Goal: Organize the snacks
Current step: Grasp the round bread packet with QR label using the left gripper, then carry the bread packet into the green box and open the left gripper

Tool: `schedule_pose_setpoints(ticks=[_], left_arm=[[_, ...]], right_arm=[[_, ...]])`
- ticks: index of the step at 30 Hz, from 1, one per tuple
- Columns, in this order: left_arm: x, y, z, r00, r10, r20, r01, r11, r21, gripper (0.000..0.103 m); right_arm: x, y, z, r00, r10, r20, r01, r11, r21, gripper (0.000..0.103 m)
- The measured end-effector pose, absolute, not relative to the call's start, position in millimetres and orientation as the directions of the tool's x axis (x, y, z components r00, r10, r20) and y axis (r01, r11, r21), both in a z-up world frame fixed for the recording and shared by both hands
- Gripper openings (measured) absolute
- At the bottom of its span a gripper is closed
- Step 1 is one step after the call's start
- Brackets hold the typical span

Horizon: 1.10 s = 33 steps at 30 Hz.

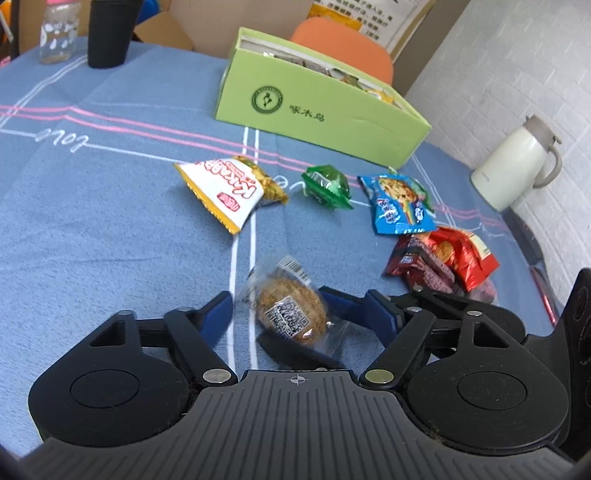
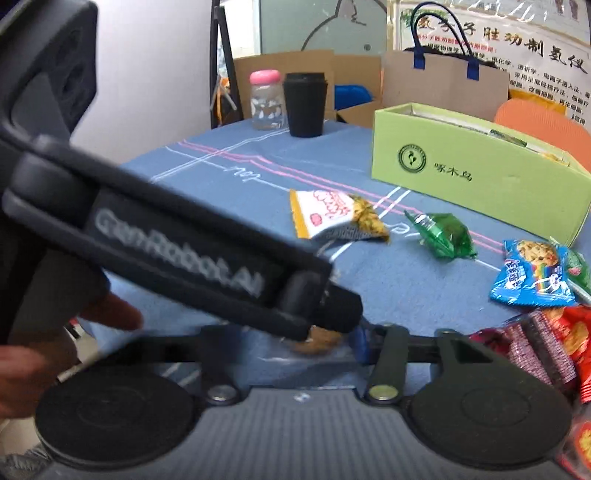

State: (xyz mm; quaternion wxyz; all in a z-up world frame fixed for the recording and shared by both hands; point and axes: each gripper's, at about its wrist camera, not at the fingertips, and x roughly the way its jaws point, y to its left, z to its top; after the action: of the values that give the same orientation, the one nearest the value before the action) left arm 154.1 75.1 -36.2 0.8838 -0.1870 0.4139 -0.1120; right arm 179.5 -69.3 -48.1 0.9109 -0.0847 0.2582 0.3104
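Observation:
A clear-wrapped brown pastry (image 1: pixel 290 312) lies on the blue tablecloth between the open blue fingers of my left gripper (image 1: pixel 275 308); the fingers stand on either side of it, not touching. In the right wrist view the left gripper's body crosses the frame and hides most of the pastry (image 2: pixel 319 338). My right gripper (image 2: pixel 295 343) sits just behind it, wide open; only its right finger (image 2: pixel 360 341) shows. Loose snacks lie beyond: a white-yellow packet (image 1: pixel 231 192), a green candy pack (image 1: pixel 327 186), a blue cookie pack (image 1: pixel 399 203), red packs (image 1: pixel 443 260). A green box (image 1: pixel 317 99) holds several snacks.
A cream thermos jug (image 1: pixel 517 166) stands at the right table edge by the wall. A black cup (image 1: pixel 110 31) and a pink-lidded jar (image 1: pixel 59 31) stand at the far edge. An orange chair back (image 1: pixel 343 44) and cardboard boxes lie behind the table.

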Motion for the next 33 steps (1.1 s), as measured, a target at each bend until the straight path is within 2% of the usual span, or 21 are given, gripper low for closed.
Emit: schedule_pose_setpoints(ticks=[1, 2, 3, 5, 10, 18, 22, 27, 33], left_arm=[[155, 76, -36, 0.625, -0.367, -0.688, 0.046, 0.898, -0.438, 0.046], [156, 76, -36, 0.616, -0.367, -0.697, 0.046, 0.9, -0.434, 0.022], [157, 75, -37, 0.607, -0.377, -0.7, 0.051, 0.897, -0.439, 0.021], [159, 74, -33, 0.61, -0.391, -0.689, 0.059, 0.89, -0.453, 0.021], [180, 61, -2, 0.656, -0.406, -0.636, 0.121, 0.889, -0.442, 0.021], [299, 47, 59, 0.71, -0.446, -0.545, 0.195, 0.868, -0.457, 0.022], [361, 40, 70, 0.714, -0.421, -0.559, 0.186, 0.884, -0.428, 0.02], [420, 40, 57, 0.694, -0.393, -0.604, 0.15, 0.898, -0.413, 0.018], [423, 71, 51, 0.723, -0.329, -0.607, 0.099, 0.92, -0.38, 0.019]], right_arm=[[179, -70, -48, 0.676, 0.523, -0.52, -0.61, 0.793, 0.006, 0.045], [179, -72, -47, 0.679, 0.52, -0.518, -0.604, 0.797, 0.008, 0.043], [178, -74, -46, 0.682, 0.521, -0.513, -0.598, 0.802, 0.02, 0.043], [179, -80, -43, 0.682, 0.528, -0.505, -0.592, 0.805, 0.042, 0.043], [186, -90, -19, 0.737, 0.503, -0.451, -0.569, 0.822, -0.013, 0.043], [272, -118, 49, 0.835, 0.424, -0.35, -0.496, 0.856, -0.148, 0.043], [335, -127, 67, 0.85, 0.387, -0.358, -0.471, 0.862, -0.185, 0.043], [400, -128, 68, 0.827, 0.376, -0.417, -0.475, 0.865, -0.162, 0.043], [424, -101, 66, 0.792, 0.427, -0.437, -0.54, 0.824, -0.174, 0.044]])
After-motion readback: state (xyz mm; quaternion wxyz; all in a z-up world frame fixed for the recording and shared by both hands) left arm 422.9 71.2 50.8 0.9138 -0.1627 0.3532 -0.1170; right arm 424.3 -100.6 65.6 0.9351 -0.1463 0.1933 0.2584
